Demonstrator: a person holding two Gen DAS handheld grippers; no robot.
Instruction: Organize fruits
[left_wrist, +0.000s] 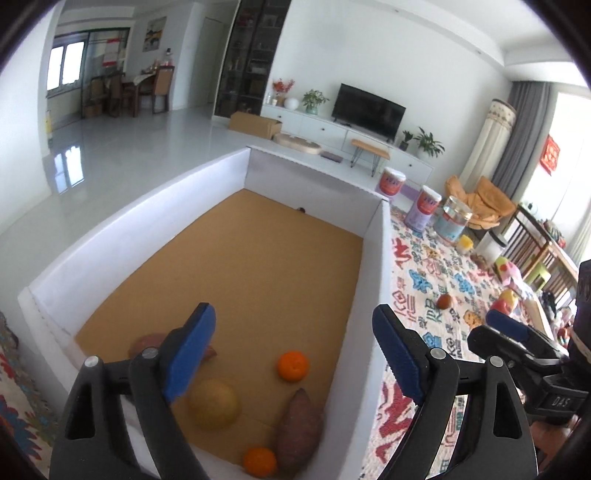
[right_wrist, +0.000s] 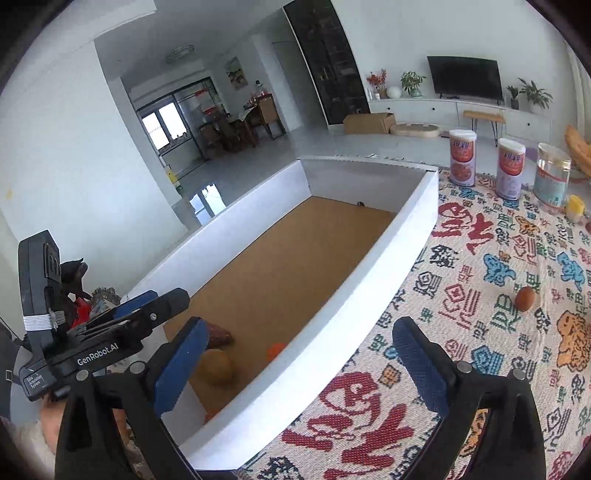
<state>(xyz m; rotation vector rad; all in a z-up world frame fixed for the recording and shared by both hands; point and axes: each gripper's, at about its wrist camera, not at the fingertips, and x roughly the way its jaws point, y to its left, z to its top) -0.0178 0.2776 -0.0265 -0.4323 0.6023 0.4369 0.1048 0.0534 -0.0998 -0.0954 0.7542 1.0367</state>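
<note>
A large white-walled box (left_wrist: 369, 280) with a brown floor holds produce at its near end: a round yellow pear (left_wrist: 214, 404), two oranges (left_wrist: 293, 365) (left_wrist: 259, 461), a sweet potato (left_wrist: 299, 428) and another reddish one (left_wrist: 147, 343) behind my finger. My left gripper (left_wrist: 295, 363) is open and empty above this end of the box. My right gripper (right_wrist: 299, 365) is open and empty over the box's right wall (right_wrist: 332, 332). A small brown fruit (right_wrist: 525, 298) lies on the patterned rug to the right; it also shows in the left wrist view (left_wrist: 444, 301).
Three cans (right_wrist: 511, 173) and a yellow item (right_wrist: 576, 208) stand on the rug (right_wrist: 480, 258) at the back. Toys (left_wrist: 508, 299) lie at the rug's right side. The other gripper shows at each view's edge.
</note>
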